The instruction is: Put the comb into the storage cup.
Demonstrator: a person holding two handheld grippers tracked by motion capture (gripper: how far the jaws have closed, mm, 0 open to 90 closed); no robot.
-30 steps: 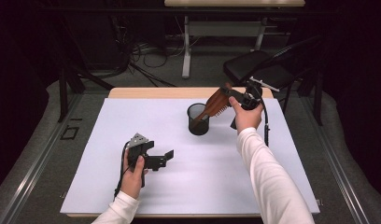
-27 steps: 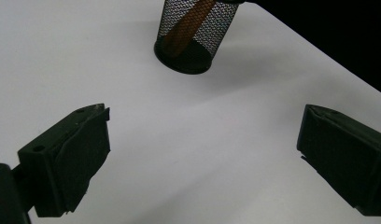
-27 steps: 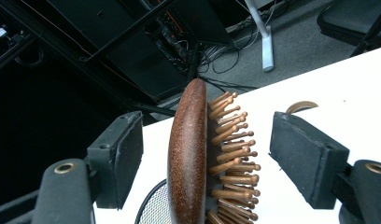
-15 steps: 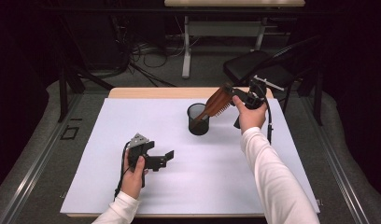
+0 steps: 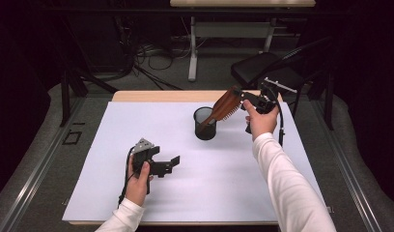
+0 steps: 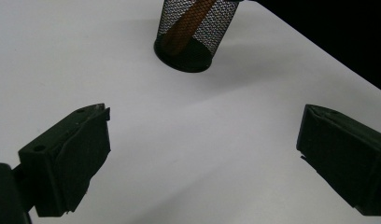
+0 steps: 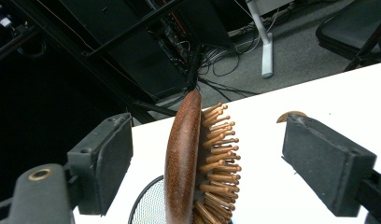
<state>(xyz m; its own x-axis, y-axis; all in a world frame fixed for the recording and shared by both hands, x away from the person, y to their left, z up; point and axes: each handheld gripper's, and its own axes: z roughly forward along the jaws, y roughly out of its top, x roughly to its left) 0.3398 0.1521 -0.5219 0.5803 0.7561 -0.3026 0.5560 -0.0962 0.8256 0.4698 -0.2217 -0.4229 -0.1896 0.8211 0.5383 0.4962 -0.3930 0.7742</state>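
Since a second ago the right gripper [image 5: 247, 100] has let go of the brush [image 5: 223, 107] and drawn back a little toward three o'clock, while the left hand [image 5: 137, 180] has stayed where it was. The brush now stands on its own with its handle down in the mesh cup [image 5: 204, 123], its head leaning out over the rim toward two o'clock, bristles facing down and to the right in the high view. The right gripper sits up off the table at about one o'clock on the white mat [image 5: 137, 125], just beside the brush head, and in the right gripper view its jaws stand wide apart on either side of the brush [image 7: 184, 158], neither pad touching the wood; the cup's rim [image 7: 149, 200] peeks in below. The right hand [image 5: 260, 122] holds it from beneath, a white sleeve [image 5: 287, 188] running down to the bottom edge. The left gripper [image 5: 167, 165] rests low at about seven o'clock, well apart from the cup, pointing toward three o'clock. In the left gripper view its jaws are spread wide with nothing between them but bare mat [image 6: 198, 140], and the cup [image 6: 193, 35] stands beyond them with the brown handle [image 6: 186, 23] visible through the mesh. Behind the table at one o'clock a dark chair [image 5: 262, 67] stands on the floor.
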